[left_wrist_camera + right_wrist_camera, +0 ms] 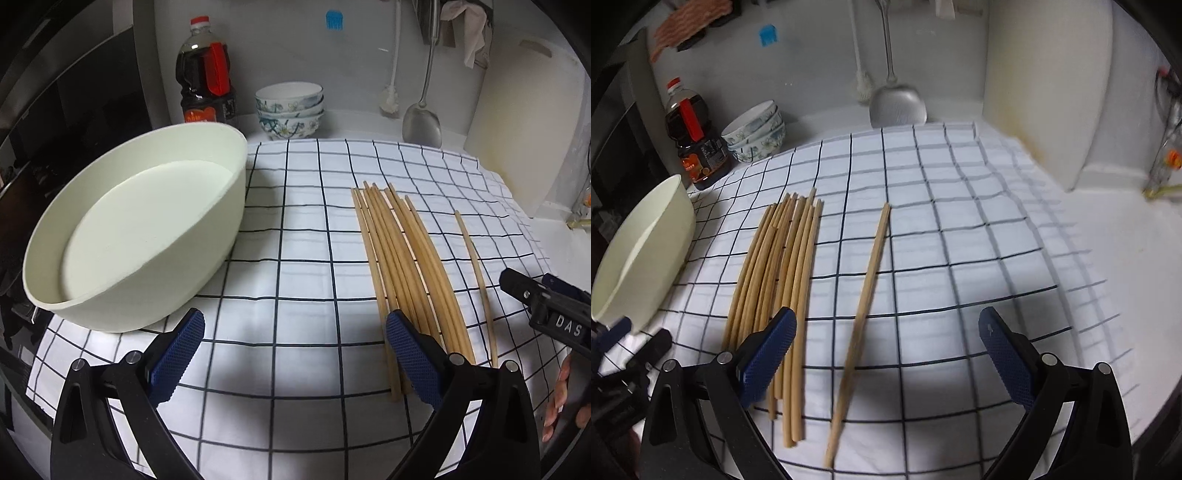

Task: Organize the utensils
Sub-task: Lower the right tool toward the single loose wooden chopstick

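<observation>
A bundle of several wooden chopsticks [402,266] lies on the checked cloth [295,221]; it also shows in the right wrist view [779,280]. One single chopstick [476,284] lies apart to its right, and shows in the right wrist view [862,321]. A cream oval tub [140,229] stands empty at the left, and its side shows in the right wrist view [642,254]. My left gripper [295,347] is open and empty, low over the cloth between tub and bundle. My right gripper [886,350] is open and empty, with the single chopstick lying between its fingers. It shows at the right edge of the left wrist view [546,306].
At the back stand a dark sauce bottle [205,77], stacked patterned bowls [290,109], a hanging metal spatula [423,118] and a white brush [391,99]. A white cutting board [528,122] leans at the right. A black stove area [55,129] lies left.
</observation>
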A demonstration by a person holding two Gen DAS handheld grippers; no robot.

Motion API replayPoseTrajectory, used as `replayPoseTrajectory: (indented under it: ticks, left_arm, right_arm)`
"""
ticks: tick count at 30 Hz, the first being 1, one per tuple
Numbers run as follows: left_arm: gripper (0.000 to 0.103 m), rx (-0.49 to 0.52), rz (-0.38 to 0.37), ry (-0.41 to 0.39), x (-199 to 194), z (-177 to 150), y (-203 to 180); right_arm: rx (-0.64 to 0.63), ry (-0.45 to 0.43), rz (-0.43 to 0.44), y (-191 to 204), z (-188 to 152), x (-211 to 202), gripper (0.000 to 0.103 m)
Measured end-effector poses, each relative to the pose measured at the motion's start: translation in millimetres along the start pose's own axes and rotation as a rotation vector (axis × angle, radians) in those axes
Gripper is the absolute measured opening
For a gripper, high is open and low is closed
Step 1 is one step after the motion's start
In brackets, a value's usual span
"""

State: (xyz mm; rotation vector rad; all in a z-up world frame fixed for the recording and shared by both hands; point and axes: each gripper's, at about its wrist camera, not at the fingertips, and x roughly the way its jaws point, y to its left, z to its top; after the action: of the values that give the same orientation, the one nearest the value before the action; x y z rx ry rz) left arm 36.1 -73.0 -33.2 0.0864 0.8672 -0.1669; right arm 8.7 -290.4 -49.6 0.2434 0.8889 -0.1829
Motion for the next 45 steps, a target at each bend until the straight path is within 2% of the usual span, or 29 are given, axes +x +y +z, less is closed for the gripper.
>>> replayPoseTrajectory:
  ticks: [2, 10, 15, 21, 26, 30, 35, 41, 45]
  left_arm:
    - [0.097, -0.009, 0.013, 0.026, 10, 1, -3]
    - [0.097, 0.015, 0.066, 0.053, 35, 5, -20]
    - [0.097, 0.028, 0.091, 0.072, 48, 8, -27]
    - [0.097, 0.023, 0.093, 0.073, 55, 13, -28]
    - [0.097, 0.027, 0.046, 0.084, 52, 10, -31]
    - [0.097, 0.025, 0.030, 0.057, 46, 12, -32]
    - [0.097, 0.049, 0.040, 0.084, 55, 11, -36]
    - [0.097, 0.049, 0.063, 0.079, 54, 8, -31]
    - [0.098, 0.027, 0.045, 0.102, 59, 4, -24]
  right_arm:
    - [0.036, 0.047, 0.018, -5, 4, 15, 0.094]
    - [-0.096, 0.029, -0.153, 3, -2, 27, 0.094]
    - [-0.093, 0.072, -0.145, 0, -5, 37, 0.094]
    - [-0.106, 0.072, -0.136, 3, -6, 38, 0.094]
    - [-0.100, 0.078, -0.125, 2, -5, 38, 0.094]
    - [-0.106, 0.078, -0.123, 3, -5, 38, 0.094]
    - [-0.107, 0.079, -0.119, 2, -5, 38, 0.094]
    - [-0.118, 0.076, -0.119, 4, -6, 38, 0.094]
    - [-0.118, 0.075, -0.116, 4, -5, 38, 0.094]
